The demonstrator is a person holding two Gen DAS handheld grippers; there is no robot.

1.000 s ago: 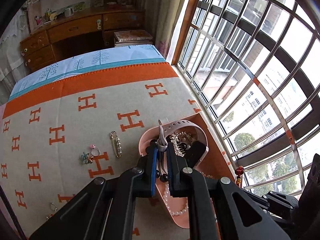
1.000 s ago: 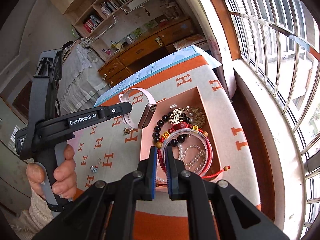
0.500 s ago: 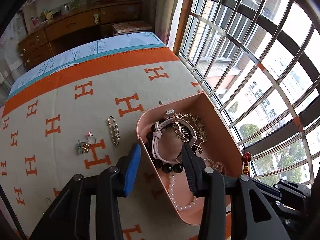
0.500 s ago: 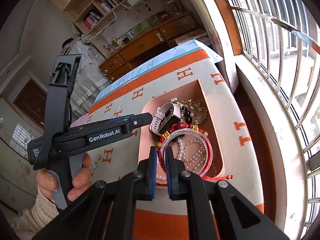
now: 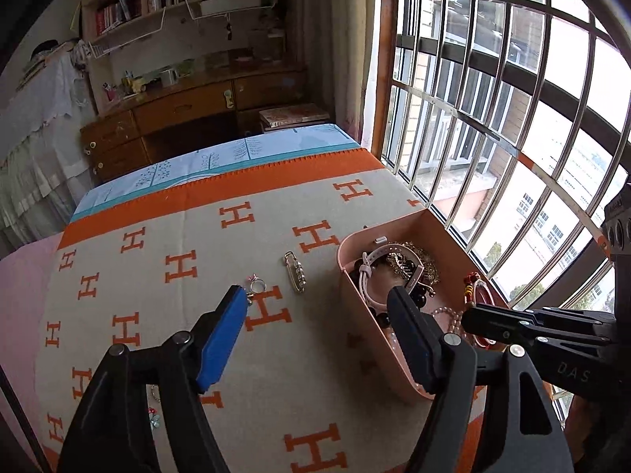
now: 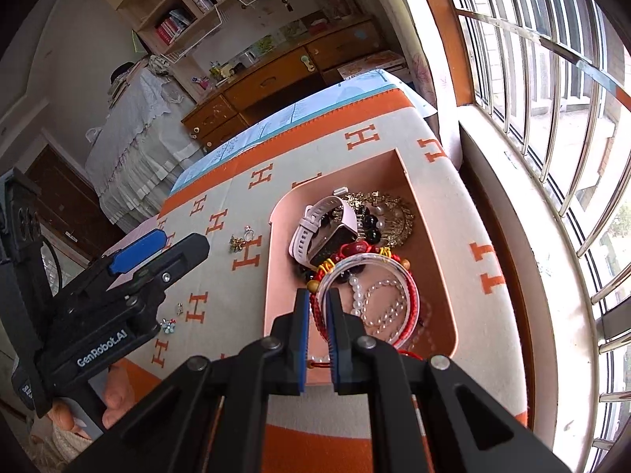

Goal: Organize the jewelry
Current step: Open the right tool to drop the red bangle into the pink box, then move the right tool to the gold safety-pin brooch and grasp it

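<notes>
tray: the pink tray (image 5: 366, 339) sits on the right side of the h-patterned blanket (image 5: 165, 236), by the window; the pale watch (image 6: 315, 228), dark beads, gold piece, pearls and the red bangle (image 6: 410, 307) already lie in it.
loose pieces: a ring (image 5: 258, 285) and a beaded safety pin (image 5: 297, 274) lie on the blanket left of the tray; a small flower charm (image 5: 154, 419) sits nearer to you on the left.
left gripper: your left gripper (image 5: 315, 311) has its jaws opening, with nothing between them; the right finger hangs over the tray's near-left wall, the blue-padded left finger over bare blanket.
right gripper: your right gripper (image 6: 317, 317) is pinched nearly closed on the red and white bangle rim, low over the near end of the tray.
key relation: the safety pin lies just beyond the gap of your left jaws, slightly left of centre, apart from the tray wall; its long axis runs near to far, roughly in line with your fingers, so a pinch across its narrow width looks workable.
ring: it is almost touching the tip of your left blue pad, on its far side; from the frame you can't tell whether they meet.
nearer hand: your left hand is clearly nearer to all the loose pieces; your right is occupied over the tray.
judgement: the watch seems placed; the pin or the ring looks like your next pick.
</notes>
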